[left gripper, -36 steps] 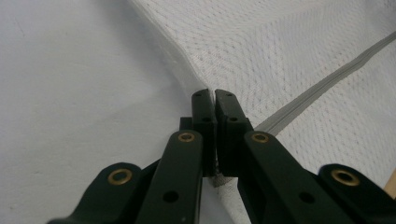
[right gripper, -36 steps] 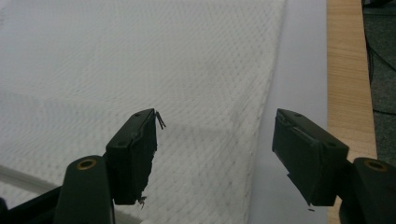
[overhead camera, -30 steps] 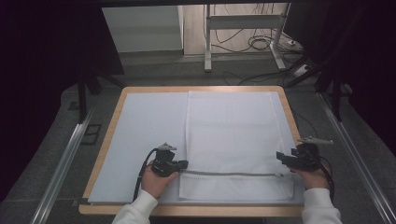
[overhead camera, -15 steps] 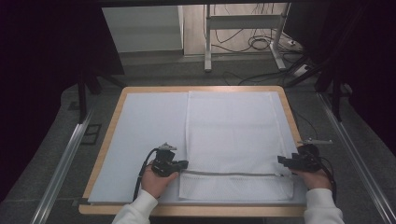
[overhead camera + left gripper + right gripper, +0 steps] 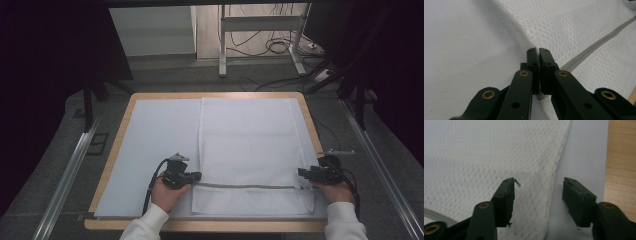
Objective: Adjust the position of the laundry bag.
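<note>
Pinching the left edge of the white mesh laundry bag (image 5: 250, 150), the left gripper (image 5: 196, 176) sits at about 7 o'clock on the table (image 5: 120, 120), jaws clamped tight on the fabric right where the grey zipper (image 5: 245, 186) begins. In the left gripper view the pads (image 5: 534, 60) meet with mesh drawn up between them and the zipper running off toward 2 o'clock.

Right gripper (image 5: 302, 173) at about 4 o'clock on the board, over the bag's right edge. Its jaws stand apart and have just been narrowing; the right gripper view shows the bag's hem (image 5: 559, 167) lying flat between them, not yet pinched. A small metal bit, perhaps the zipper pull (image 5: 517, 183), sits at the tip of the left-hand jaw; too small to be sure.

Bag lies spread on the pale blue mat (image 5: 155, 140), covering the right half from 12 down to 6 o'clock.

Risks, as judged:
- Right jaws closing on air or on the mat alone, since the hem lies flat and thin; the bag would then be anchored at one side only.
- Catching only the top mesh layer, so a pull skews the bag.
- Mat pinched together with the fabric and dragged up.
- Left grip slipping if the right pulls hard along the zipper line.
</note>
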Motion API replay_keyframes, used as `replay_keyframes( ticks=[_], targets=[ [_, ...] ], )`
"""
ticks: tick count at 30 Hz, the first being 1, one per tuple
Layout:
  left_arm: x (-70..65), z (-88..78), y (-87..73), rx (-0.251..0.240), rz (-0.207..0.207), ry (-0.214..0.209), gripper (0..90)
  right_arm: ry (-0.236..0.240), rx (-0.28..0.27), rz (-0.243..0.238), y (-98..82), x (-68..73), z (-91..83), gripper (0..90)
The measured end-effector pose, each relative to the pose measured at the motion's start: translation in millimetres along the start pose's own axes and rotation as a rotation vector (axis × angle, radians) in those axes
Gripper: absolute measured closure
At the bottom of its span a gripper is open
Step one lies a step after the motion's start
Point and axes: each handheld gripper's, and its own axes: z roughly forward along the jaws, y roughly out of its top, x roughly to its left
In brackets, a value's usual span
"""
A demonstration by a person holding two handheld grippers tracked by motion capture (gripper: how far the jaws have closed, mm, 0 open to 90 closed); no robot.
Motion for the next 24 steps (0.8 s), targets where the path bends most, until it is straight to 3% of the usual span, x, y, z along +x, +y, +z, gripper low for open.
replay_keyframes(
  ticks=[6,7,13,24],
  targets=[
    [-0.3,-0.7,0.2,-0.003,0.004,0.001,88.3,-0.047,0.013,-0.058,0.3,5.9,0.3,59.7],
    [-0.5,-1.2,0.4,-0.004,0.005,0.001,88.4,-0.074,0.018,-0.09,0.6,8.3,0.8,67.3],
    [-0.8,-2.2,0.7,-0.008,0.005,-0.002,88.3,-0.078,0.023,-0.114,1.1,11.6,1.5,82.8],
    [-0.3,-3.9,1.5,-0.014,0.005,0.0,88.5,-0.05,0.015,-0.107,1.9,10.4,-0.9,87.1]
  ],
)
